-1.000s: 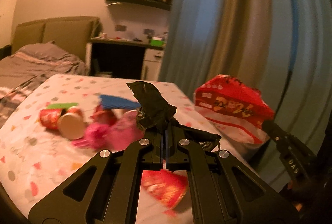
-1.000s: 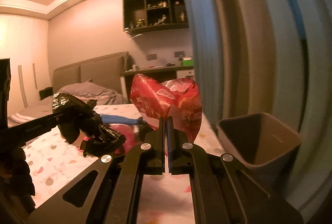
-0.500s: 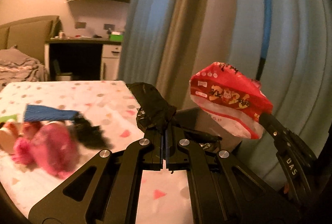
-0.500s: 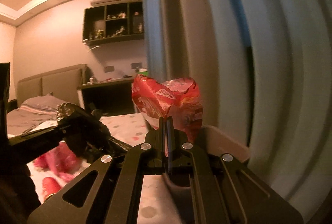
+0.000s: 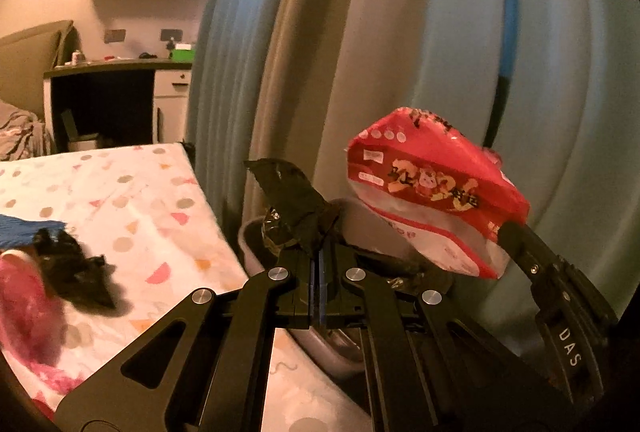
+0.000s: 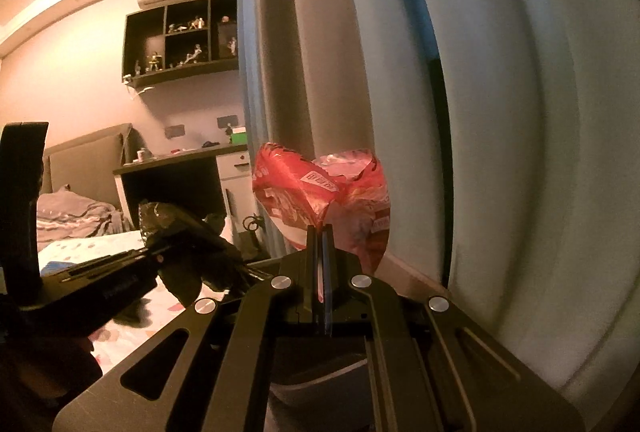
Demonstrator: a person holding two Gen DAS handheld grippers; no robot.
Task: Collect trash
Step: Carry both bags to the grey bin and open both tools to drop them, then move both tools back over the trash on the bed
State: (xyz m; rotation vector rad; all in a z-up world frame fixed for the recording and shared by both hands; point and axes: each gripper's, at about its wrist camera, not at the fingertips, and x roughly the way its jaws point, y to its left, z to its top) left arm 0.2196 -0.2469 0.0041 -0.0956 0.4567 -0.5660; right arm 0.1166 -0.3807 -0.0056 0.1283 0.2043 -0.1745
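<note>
Trash now over bin (image 5: pixel 256 244), off the bed: left gripper (image 5: pixel 318 256) clenches black wrapper (image 5: pixel 292 208), right gripper (image 6: pixel 320 236) pinches red bag (image 6: pixel 320 192) at 2 o'clock; drop next.

Now swung off the table (image 5: pixel 132 216), over the grey bin (image 5: pixel 256 252), black wrapper (image 5: pixel 292 208) and red bag (image 5: pixel 432 200) along.

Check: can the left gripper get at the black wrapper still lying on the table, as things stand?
Probably not yet. The left gripper is shut on a black wrapper and sits over the bin, off the table edge. The loose black wrapper lies unobstructed; the gripper must release first.
</note>
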